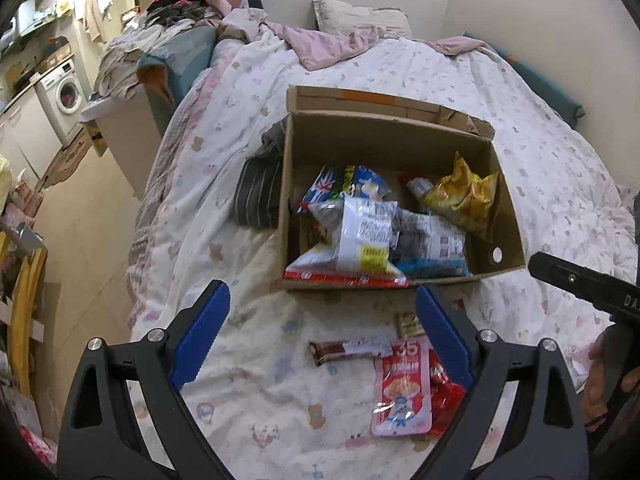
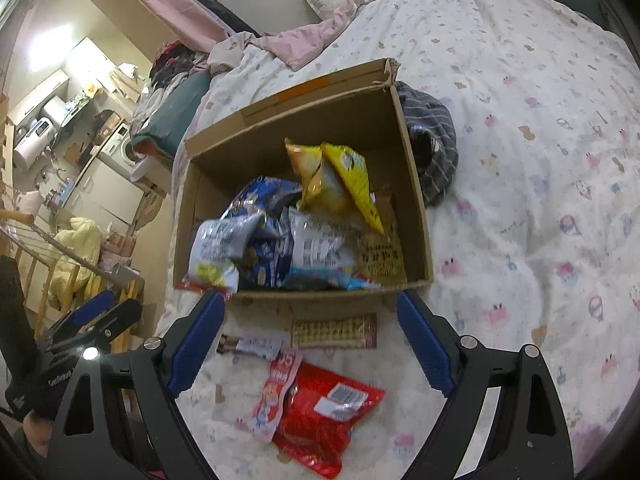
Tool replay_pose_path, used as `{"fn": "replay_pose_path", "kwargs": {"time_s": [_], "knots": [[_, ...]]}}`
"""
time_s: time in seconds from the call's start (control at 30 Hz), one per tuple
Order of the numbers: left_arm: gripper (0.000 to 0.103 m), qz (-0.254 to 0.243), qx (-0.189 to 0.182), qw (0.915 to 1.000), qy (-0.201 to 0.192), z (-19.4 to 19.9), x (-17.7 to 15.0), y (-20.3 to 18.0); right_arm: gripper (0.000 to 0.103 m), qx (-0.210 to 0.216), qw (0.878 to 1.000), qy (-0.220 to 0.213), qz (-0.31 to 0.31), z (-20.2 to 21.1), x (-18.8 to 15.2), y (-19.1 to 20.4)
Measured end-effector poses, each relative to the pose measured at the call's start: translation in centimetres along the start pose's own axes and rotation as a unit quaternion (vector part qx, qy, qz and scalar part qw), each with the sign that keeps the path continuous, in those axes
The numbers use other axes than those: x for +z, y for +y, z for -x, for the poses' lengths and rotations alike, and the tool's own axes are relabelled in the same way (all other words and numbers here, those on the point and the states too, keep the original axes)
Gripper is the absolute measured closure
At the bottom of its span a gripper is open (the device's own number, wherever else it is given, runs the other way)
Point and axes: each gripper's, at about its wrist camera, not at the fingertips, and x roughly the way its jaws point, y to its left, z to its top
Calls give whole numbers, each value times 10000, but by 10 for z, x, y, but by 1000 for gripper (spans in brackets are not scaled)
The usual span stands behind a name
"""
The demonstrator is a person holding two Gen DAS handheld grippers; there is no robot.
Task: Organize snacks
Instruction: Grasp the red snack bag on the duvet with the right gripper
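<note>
The sorting looks well under way but not finished: beyond both grippers, a cardboard box on the bed already holds a heap of bags, among them a yellow crinkled bag toward its far side and white and blue packets against its near wall. Four snacks are left on the quilt, short of the box and just below the fingertips: a brown chocolate bar, a tan patterned wafer pack, a pink pouch and the red bag it partly overlaps (the red one is far clearer from the right wrist view). The left gripper stands wide apart, empty, its blue pads touching nothing, with the chocolate bar lying between and under them. The right gripper is equally spread and holds nothing, hanging above the wafer pack and red bag. I judge these four pieces are what remains to go into the box.
</note>
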Motion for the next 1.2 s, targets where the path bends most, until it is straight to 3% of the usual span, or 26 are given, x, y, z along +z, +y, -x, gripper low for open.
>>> {"fn": "replay_pose_path", "kwargs": {"time_s": [0.27, 0.43, 0.63, 0.73, 0.87, 0.93, 1.07, 1.13, 1.2], "knots": [[11, 245, -58, 9991, 350, -3, -28, 10, 13, -177, 9996, 231, 26, 6, -30, -12], [11, 250, 100, 9982, 537, -9, -38, 14, 13, -431, 9977, 498, -131, -1, -43, -28], [11, 507, 142, 9961, 701, -15, -35, 21, 13, -13, 9920, 1090, -643, -26, -49, -39], [11, 492, 142, 9963, 685, -15, -34, 23, 13, 26, 9844, 1618, -683, -49, -58, -35], [11, 522, 130, 9955, 780, -19, -38, 28, 15, 277, 9600, 2523, -1186, -87, -80, -39], [11, 530, 142, 9952, 814, -21, -40, 30, 16, 264, 9562, 2667, -1174, -97, -86, -34], [11, 475, 245, 9947, 882, -26, -44, 31, 16, 140, 9630, 2603, -681, -109, -85, -12], [11, 477, 253, 9943, 923, -28, -45, 31, 31, 67, 9643, 2583, -580, -109, -85, -11], [11, 508, 236, 9939, 954, -28, -46, 32, 36, 176, 9655, 2524, -611, -104, -84, -13]]}}
